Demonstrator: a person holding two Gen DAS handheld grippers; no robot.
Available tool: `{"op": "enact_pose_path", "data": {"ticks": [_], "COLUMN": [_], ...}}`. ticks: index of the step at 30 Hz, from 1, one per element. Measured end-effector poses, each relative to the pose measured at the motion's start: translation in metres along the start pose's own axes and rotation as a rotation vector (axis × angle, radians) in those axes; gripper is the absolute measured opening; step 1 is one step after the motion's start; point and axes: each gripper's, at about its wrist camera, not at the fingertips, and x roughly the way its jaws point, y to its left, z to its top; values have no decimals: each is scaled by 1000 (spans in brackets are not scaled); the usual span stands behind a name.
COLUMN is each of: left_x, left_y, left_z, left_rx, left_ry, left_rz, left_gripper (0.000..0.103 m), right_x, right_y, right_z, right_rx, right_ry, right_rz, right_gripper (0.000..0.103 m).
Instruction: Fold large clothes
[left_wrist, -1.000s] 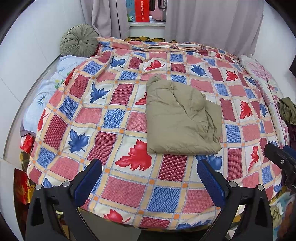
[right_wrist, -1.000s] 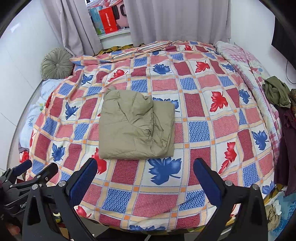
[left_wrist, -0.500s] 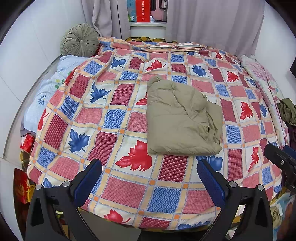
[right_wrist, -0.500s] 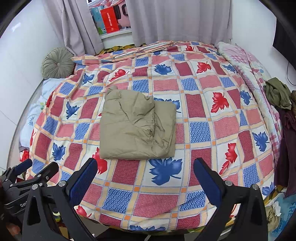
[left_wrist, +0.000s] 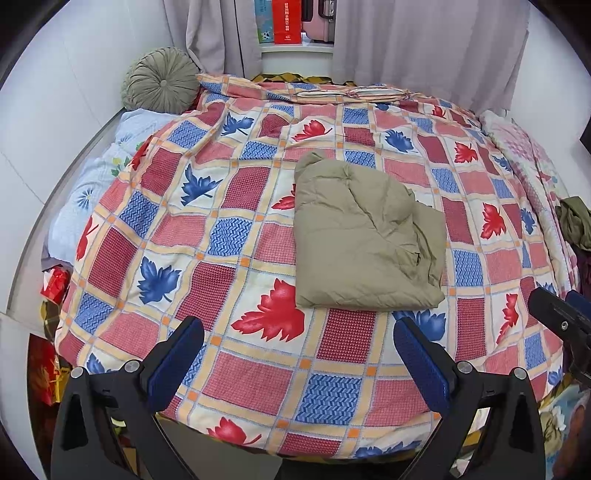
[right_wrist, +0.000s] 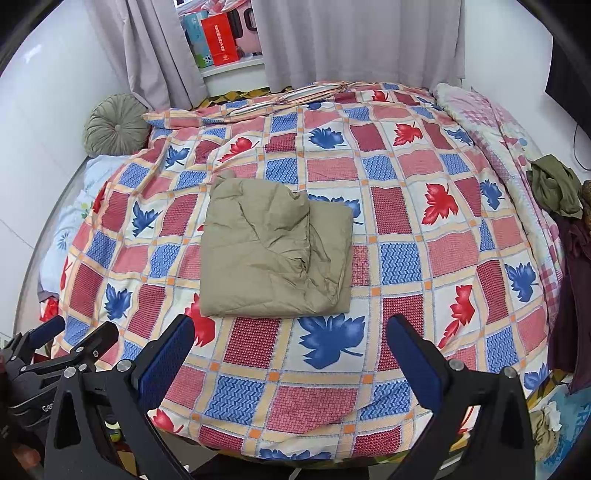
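Nearest to us, both grippers hang back over the foot of the bed, well short of the cloth. Our left gripper (left_wrist: 297, 350) has its fingers (left_wrist: 176, 356) spread wide with nothing between them, and our right gripper (right_wrist: 290, 345) is the same: fingers (right_wrist: 168, 354) wide apart and empty. In the right wrist view the left gripper shows low at the left edge, so the two sit side by side, each aimed toward the middle of the bed. We judge this is a stand-off pose, held clear so as not to disturb what lies ahead.

Beyond the fingers, the checked leaf-print quilt (left_wrist: 332, 391) covers the bed, spread fairly flat, which gives a broad soft surface for folding. On it, about mid-bed, lies the olive padded garment (left_wrist: 364, 236), folded into a compact, roughly square bundle with one layer lapped over another and its near edge neat. From how it lies, we judge the folding of this piece is finished or very nearly so.

Farther off, a round green cushion (left_wrist: 160, 79) sits against the wall at the far left, and a heap of dark clothes (right_wrist: 557, 192) rests at the right edge, perhaps waiting. Grey curtains (right_wrist: 354, 40) hang behind.
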Motion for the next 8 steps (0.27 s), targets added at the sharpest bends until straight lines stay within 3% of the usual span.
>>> {"op": "enact_pose_path", "data": {"ticks": [8], "left_x": [3], "left_y": [5], "left_z": [-3], "left_rx": [5], "left_ry": [-7], "left_rz": [2], "left_gripper": [103], "right_x": [-1], "right_y": [0], "right_z": [1], "right_rx": [0], "right_ry": [1], "right_rz": [0], "right_gripper": [103]}}
